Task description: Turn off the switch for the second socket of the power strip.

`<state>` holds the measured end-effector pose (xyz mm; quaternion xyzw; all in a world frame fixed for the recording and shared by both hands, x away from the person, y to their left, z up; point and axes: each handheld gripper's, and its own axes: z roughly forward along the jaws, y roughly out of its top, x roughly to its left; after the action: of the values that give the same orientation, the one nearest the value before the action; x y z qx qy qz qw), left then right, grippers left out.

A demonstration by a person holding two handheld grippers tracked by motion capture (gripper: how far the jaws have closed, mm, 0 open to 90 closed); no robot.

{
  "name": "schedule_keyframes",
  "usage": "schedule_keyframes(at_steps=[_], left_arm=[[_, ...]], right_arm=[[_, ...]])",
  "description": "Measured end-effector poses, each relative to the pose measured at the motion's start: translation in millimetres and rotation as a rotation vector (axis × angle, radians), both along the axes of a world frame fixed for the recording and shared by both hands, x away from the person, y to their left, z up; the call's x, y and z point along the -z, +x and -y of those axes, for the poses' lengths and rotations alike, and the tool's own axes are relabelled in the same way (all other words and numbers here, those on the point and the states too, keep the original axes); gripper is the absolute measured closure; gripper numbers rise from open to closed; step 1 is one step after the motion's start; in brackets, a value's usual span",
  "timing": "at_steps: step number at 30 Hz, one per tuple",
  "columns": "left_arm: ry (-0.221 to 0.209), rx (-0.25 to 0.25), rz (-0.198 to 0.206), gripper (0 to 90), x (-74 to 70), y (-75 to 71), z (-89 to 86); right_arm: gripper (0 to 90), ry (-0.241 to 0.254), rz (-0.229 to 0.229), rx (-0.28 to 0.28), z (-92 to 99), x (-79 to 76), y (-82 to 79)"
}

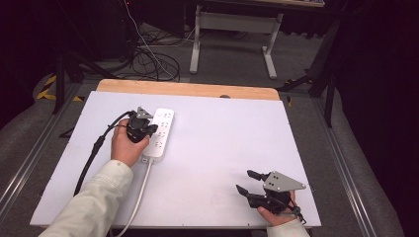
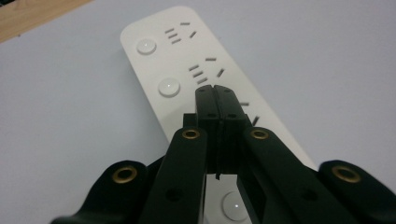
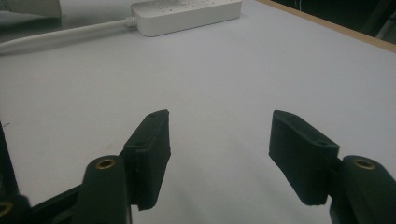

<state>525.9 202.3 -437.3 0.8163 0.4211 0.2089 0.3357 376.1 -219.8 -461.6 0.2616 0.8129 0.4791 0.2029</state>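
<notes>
A white power strip (image 1: 160, 133) lies lengthwise on the left half of the pale table (image 1: 222, 138), its white cord (image 1: 138, 197) running off the near edge. My left gripper (image 1: 154, 129) hovers over the strip's middle with its jaws shut and nothing between them. In the left gripper view the closed tips (image 2: 215, 88) sit just above the strip (image 2: 173, 60), near a round button (image 2: 169, 87) and a row of socket slots. My right gripper (image 1: 247, 181) rests near the front right corner, jaws open and empty. The right gripper view (image 3: 217, 140) shows the strip (image 3: 187, 14) far off.
A wooden strip (image 1: 188, 89) edges the table's far side. Beyond it stand a white table frame (image 1: 232, 34) and loose black cables (image 1: 153, 59) on the floor. A black cable (image 1: 94, 153) trails from the left gripper across the table's left side.
</notes>
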Motion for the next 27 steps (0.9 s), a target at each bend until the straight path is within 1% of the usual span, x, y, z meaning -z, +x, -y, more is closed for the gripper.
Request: schedule_keyframes(at_steps=[1, 2, 3, 5, 6, 7, 8, 9, 10, 11, 13, 14, 16, 17, 20, 21, 23, 24, 25, 26, 27], left_arm=[[-0.008, 0.005, 0.008, 90.0, -3.3, -1.4, 0.3], [-0.006, 0.009, 0.016, 90.0, -6.5, -2.7, 0.0], [-0.017, 0.013, 0.014, 90.0, -8.8, -4.3, 0.3], [-0.015, 0.014, 0.027, 90.0, -13.8, -7.2, -0.7], [-0.024, 0.013, 0.029, 90.0, -15.6, -8.3, -1.5], [-0.041, 0.013, 0.020, 89.9, -16.9, -9.2, -1.9], [-0.045, 0.013, 0.019, 89.3, -19.2, -10.0, -3.3], [-0.060, 0.013, 0.013, 83.1, -21.3, -11.4, -3.3], [-0.064, 0.010, 0.015, 82.3, -24.8, -13.7, -3.3], [-0.058, 0.013, 0.025, 82.2, -27.6, -15.1, -3.8], [-0.060, 0.024, 0.049, 82.9, -34.4, -18.6, -4.4], [-0.073, 0.027, 0.053, 82.9, -37.1, -20.4, -4.2], [-0.071, 0.039, 0.070, 82.9, -41.6, -23.1, -4.2], [-0.077, 0.045, 0.066, 82.8, -42.2, -24.1, -3.7], [-0.076, 0.050, 0.069, 81.3, -43.6, -26.8, -3.8], [-0.065, 0.049, 0.079, 79.8, -44.6, -27.3, -4.6], [-0.078, 0.049, 0.087, 74.1, -46.6, -29.4, -5.6], [-0.094, 0.054, 0.088, 70.3, -48.0, -31.0, -6.3], [-0.101, 0.054, 0.081, 65.5, -48.7, -32.1, -6.7], [-0.097, 0.055, 0.088, 62.1, -50.6, -34.0, -6.9], [-0.108, 0.066, 0.104, 60.9, -52.4, -36.7, -6.9]], right_arm=[[38.6, -0.003, 0.000, -0.002, -0.4, 0.5, 1.0], [38.6, -0.003, 0.000, -0.002, -0.4, 0.5, 1.0], [38.6, -0.001, -0.001, -0.002, -0.8, 0.6, 0.8], [38.6, -0.001, 0.001, -0.002, -0.8, 0.3, 0.3], [38.6, -0.002, 0.001, -0.002, -0.5, 0.1, 0.0], [38.6, -0.001, -0.002, 0.001, -0.4, 0.0, -0.3], [38.6, 0.000, -0.002, 0.000, -0.3, 0.1, -0.2], [38.6, 0.002, -0.002, 0.000, -0.5, 0.2, -0.1], [38.6, 0.001, -0.001, 0.000, -0.6, 0.2, 0.1], [38.6, -0.001, -0.001, -0.001, -0.7, 0.3, 0.4], [38.6, 0.000, -0.002, -0.002, -0.7, 0.5, 0.7], [38.6, 0.001, -0.002, 0.000, -0.8, 0.6, 0.7], [38.6, 0.000, -0.002, 0.001, -0.6, 0.6, 0.9], [38.6, 0.000, -0.001, 0.002, -0.6, 0.6, 0.9], [38.6, -0.001, -0.002, 0.001, -0.6, 0.5, 0.8], [38.6, -0.001, -0.001, 0.002, -0.7, 0.6, 0.8], [38.5, -0.002, -0.001, 0.001, -0.8, 0.7, 0.8], [38.6, -0.001, -0.001, 0.002, -0.8, 0.7, 0.6], [38.6, -0.003, -0.001, 0.002, -0.5, 0.6, 0.7], [38.6, -0.003, -0.001, 0.003, -0.4, 0.6, 0.8], [38.5, -0.003, -0.001, 0.003, -0.3, 0.6, 0.8]])
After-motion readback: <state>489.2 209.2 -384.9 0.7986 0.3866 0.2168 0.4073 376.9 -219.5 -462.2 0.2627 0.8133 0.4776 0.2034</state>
